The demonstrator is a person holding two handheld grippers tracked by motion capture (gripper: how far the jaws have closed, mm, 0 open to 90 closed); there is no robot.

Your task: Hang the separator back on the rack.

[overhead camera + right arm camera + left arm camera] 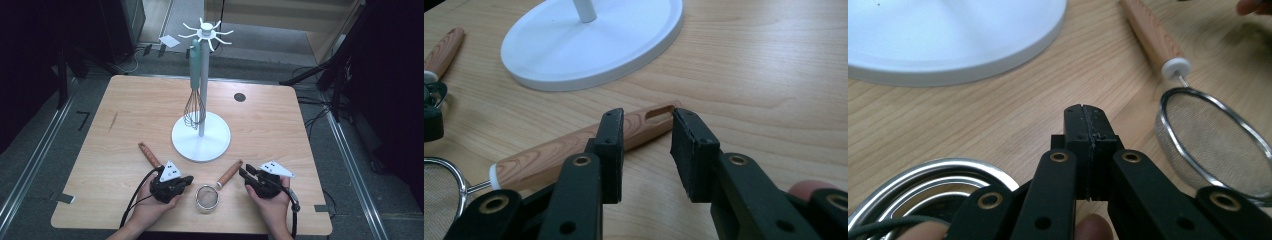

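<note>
Strainer (207, 197) lies on worktop (125, 110) near its front edge, between the two hands; mesh bowl at approx 6 o'clock from the white stand base (201, 136), wooden handle (229, 173) running up toward 1 o'clock from the bowl. In right tool view the handle (574, 146) lies across the frame, slotted end next to the jaw tips, white collar & wire neck at the other end leading to the bowl rim (444, 172).

Right tool (246, 174) sits at approx 3 o'clock of the strainer bowl, held in right hand (270, 202). Its jaws stand apart w/ a clear gap; handle's slotted end lies just behind the near jaw, nothing pinched, pads not pressing on it.

Left tool (189, 180) sits at approx 9 o'clock of the bowl, in left hand (150, 207). Left tool view shows the two pads (1087, 131) pressed together, fully closed, nothing between them; strainer mesh (1215, 142) at 3 o'clock of the tips, close by but not touching.

2nd utensil: wooden handle (149, 154) at approx 11 o'clock of left tool; its steel rim (938, 172) shows under that tool, rest hidden.

Stand's pole (202, 95) rises from the base, hook ring (206, 34) on top; whisk (194, 97) w/ teal handle hangs from it, wires down just above the base.
</note>
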